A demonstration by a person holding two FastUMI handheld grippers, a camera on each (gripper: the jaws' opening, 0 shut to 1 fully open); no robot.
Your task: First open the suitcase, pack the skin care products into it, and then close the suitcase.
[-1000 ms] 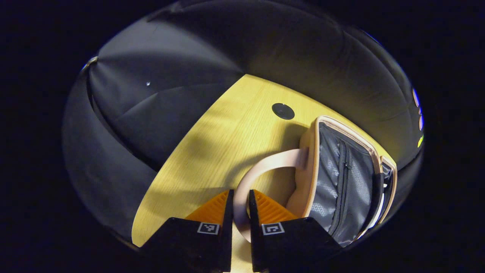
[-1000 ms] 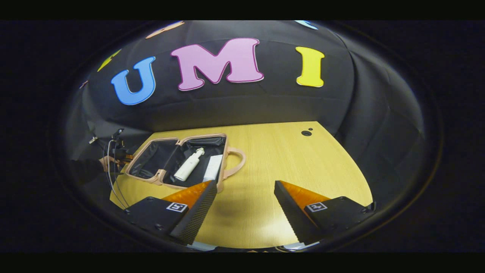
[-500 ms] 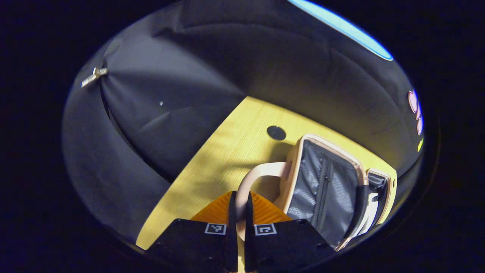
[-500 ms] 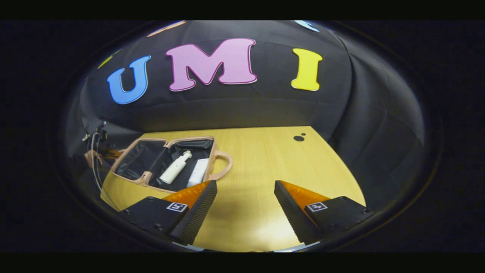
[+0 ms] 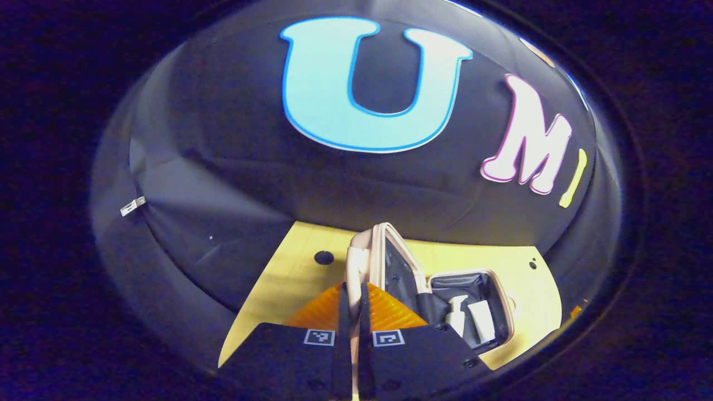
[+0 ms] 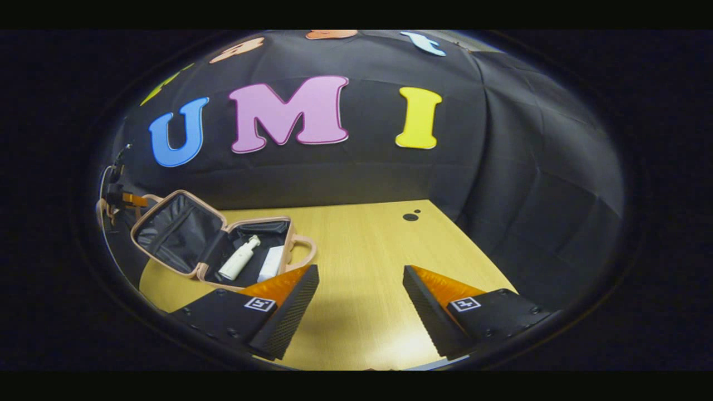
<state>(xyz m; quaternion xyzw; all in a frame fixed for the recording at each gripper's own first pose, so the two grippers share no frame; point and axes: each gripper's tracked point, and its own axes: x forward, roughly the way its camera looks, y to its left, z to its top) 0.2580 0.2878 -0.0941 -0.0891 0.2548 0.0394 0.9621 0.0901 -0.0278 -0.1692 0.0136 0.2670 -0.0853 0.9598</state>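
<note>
Lid (image 6: 177,233) has swung up, two products (image 6: 239,265) inside suitcase (image 6: 253,262).

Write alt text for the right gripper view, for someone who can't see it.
A small pink suitcase sits half open at the left of a wooden table, its lid raised partway, with a white pump bottle and a white tube inside. The right tongs are open in the foreground over bare tabletop.

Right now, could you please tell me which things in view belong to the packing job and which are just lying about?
Job: pink hard-shell suitcase, half open; white pump bottle and white flat tube inside it; left gripper, shut on the lid's handle; right gripper, open.
Lying about: light wooden table.
</note>
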